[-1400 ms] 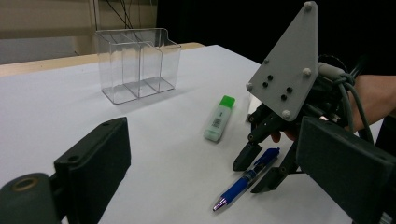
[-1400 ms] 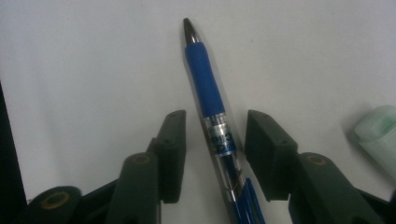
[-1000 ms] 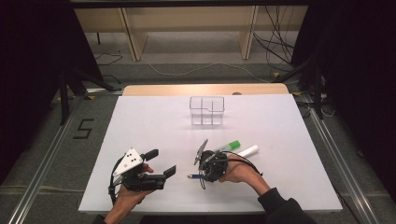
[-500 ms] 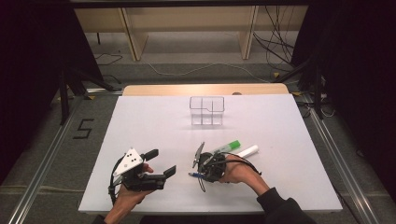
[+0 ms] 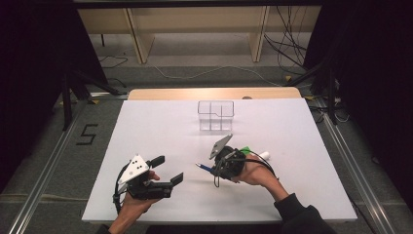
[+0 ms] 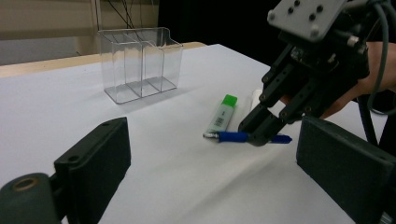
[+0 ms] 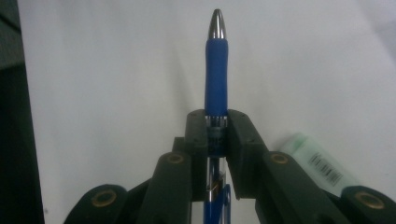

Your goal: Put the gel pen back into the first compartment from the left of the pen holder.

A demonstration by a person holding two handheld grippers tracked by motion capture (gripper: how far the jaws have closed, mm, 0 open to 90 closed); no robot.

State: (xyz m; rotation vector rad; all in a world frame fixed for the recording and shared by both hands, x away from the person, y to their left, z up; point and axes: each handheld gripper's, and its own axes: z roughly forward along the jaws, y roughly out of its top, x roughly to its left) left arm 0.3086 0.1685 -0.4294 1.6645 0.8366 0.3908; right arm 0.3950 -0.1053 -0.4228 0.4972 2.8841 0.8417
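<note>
Blue pen [image 7: 216, 70] sits clamped between the right claw [image 7: 216, 122] jaws, tip protruding.

Both grippers, left gripper [image 5: 163, 171] and right gripper [image 5: 214, 170], are black, with brass-ringed pivots. Each carries a grey three-cornered plate and black cables. Right sleeve [image 5: 302, 217] dark.

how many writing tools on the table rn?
3: blue pen clamped in the right gripper; green highlighter lying beside it; white marker partly hidden behind the hand.
</note>
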